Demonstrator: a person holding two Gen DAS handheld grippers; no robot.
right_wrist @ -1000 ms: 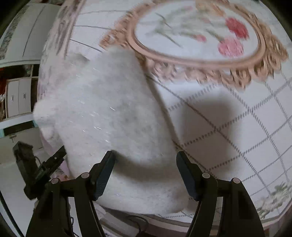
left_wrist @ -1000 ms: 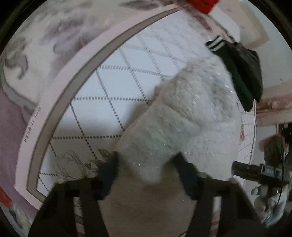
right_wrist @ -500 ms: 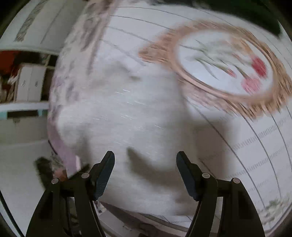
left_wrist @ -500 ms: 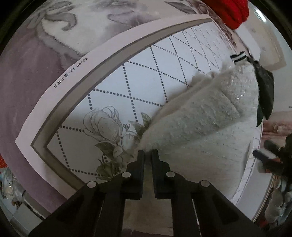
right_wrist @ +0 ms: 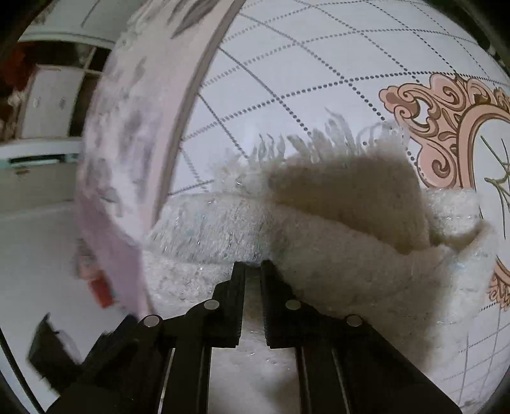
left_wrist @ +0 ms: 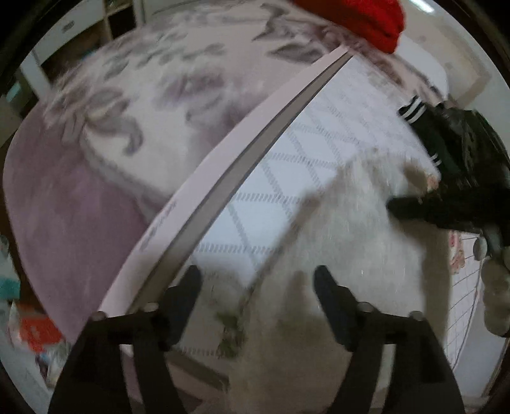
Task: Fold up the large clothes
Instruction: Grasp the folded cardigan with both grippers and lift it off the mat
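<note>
A fluffy white fringed garment [right_wrist: 334, 229] lies bunched on a white mat with a dotted diamond pattern [right_wrist: 318, 63]. My right gripper [right_wrist: 253, 267] is shut on the garment's near edge. In the left wrist view the garment [left_wrist: 350, 254] lies ahead and right, blurred. My left gripper [left_wrist: 258, 280] is open and empty above the garment's edge. The right gripper [left_wrist: 430, 210] shows at the right of that view, over the garment.
The mat [left_wrist: 318, 143] lies on a purple floral bedspread [left_wrist: 127, 95]. A red garment [left_wrist: 360, 19] lies at the far end. A dark garment with white stripes [left_wrist: 446, 133] lies at the right. Cabinets [right_wrist: 47, 105] stand beyond the bed.
My left gripper opened and let go of the garment, then pulled back. My right gripper, open before, has closed on the garment's edge.
</note>
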